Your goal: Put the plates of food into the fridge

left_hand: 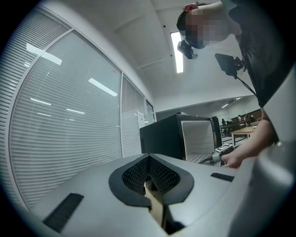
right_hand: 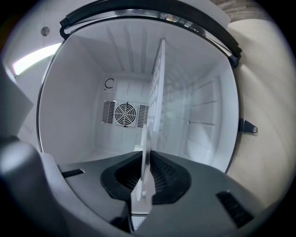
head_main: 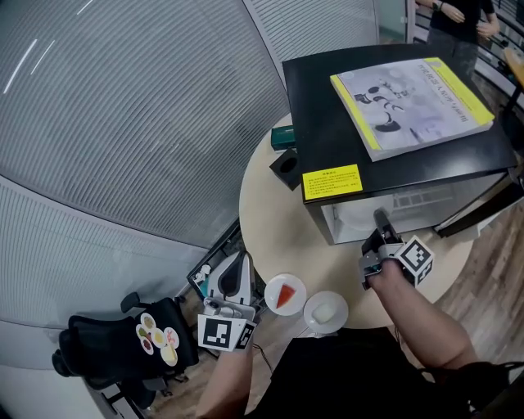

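Observation:
Two small white plates sit on the round beige table (head_main: pixel 262 204) near its front edge: a plate with a red slice (head_main: pixel 285 295) and a plate with white food (head_main: pixel 325 313). The black mini fridge (head_main: pixel 327 123) stands on the table with its door (head_main: pixel 483 209) swung open. My right gripper (head_main: pixel 379 219) reaches into the opening. In the right gripper view it (right_hand: pixel 147 159) is shut on the front edge of the thin white fridge shelf (right_hand: pixel 157 83). My left gripper (head_main: pixel 240 260) hangs at the table's left edge beside the red-slice plate, shut (left_hand: pixel 149 157) and tilted upward, holding nothing I can make out.
A yellow-edged book (head_main: pixel 413 102) lies on the fridge top, and a yellow sticker (head_main: pixel 332 182) marks its front corner. A green box (head_main: pixel 282 135) sits behind the fridge. A black bag with stickers (head_main: pixel 131 344) is on the floor at left. A person (head_main: pixel 458 20) stands far right.

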Demonstrator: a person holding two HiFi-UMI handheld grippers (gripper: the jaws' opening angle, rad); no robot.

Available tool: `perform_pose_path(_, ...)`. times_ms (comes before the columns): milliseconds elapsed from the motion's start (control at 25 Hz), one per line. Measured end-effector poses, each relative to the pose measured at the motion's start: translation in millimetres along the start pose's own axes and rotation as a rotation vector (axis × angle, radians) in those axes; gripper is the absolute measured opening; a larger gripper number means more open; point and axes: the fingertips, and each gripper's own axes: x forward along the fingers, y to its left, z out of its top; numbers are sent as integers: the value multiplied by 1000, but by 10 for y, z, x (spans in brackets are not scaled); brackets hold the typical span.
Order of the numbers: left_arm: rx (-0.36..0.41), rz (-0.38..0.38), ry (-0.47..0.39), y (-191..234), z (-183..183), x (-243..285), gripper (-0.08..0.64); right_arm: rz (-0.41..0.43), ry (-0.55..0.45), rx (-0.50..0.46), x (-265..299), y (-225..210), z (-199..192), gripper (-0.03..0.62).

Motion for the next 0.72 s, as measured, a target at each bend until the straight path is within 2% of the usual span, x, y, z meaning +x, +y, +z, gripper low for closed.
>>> perform_pose_path(160,9,-16,4,-32,-26,3,2,38,11,-75,8,52,-6,27)
perform_pose_path(320,17,-29,-4,-39,-12,-50,2,93,26,-175,-8,132,-25,112)
perform_pose_path(440,13,-39,-23,9,35,-111,2,93,17,-225,-73,148,3,152)
perform_pose_path(600,17,-73,-14,105,6,-167,2,59,-24,-322,-284,183,-42,153)
perform_pose_path(720,56,-131,-22,114,-13,-245,2,57,-60,-361,-488,193,-151,152)
